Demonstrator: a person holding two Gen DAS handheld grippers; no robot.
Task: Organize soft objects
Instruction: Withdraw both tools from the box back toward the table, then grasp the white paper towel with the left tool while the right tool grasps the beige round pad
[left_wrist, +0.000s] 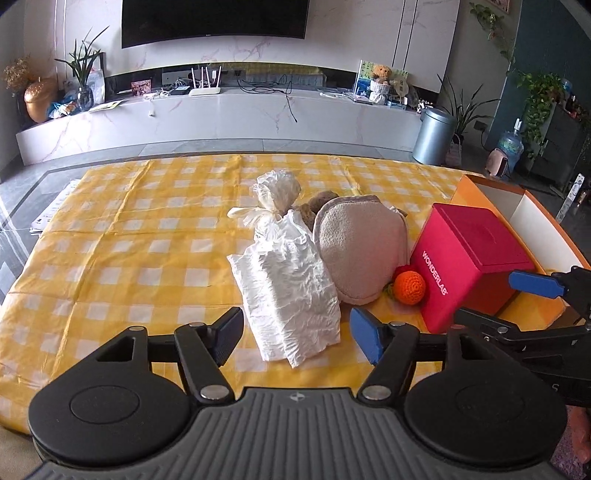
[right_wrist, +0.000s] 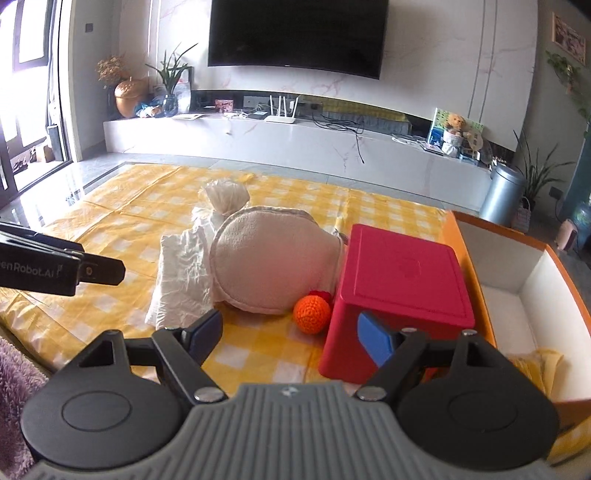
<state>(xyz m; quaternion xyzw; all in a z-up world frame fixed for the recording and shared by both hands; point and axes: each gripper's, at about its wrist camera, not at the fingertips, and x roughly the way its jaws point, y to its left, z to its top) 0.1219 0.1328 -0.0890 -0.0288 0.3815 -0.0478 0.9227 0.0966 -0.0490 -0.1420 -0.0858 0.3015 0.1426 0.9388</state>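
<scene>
Holding both claws released above the yellow checked cloth (left_wrist: 129, 229): my left gripper (left_wrist: 295, 336) brackets the white crumpled bag (left_wrist: 288, 291); my right gripper (right_wrist: 288, 332) faces the orange crochet ball (right_wrist: 312, 314). The beige pad (right_wrist: 273, 266) leans between the bag and the red box (right_wrist: 399, 280), with the orange tray (right_wrist: 517, 273) far right.

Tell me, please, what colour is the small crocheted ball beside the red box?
Orange. The crocheted ball shows best in the right wrist view.

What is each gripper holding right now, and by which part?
Nothing. The left gripper stands open just short of the white crumpled bag; the right gripper is open too, empty.
</scene>
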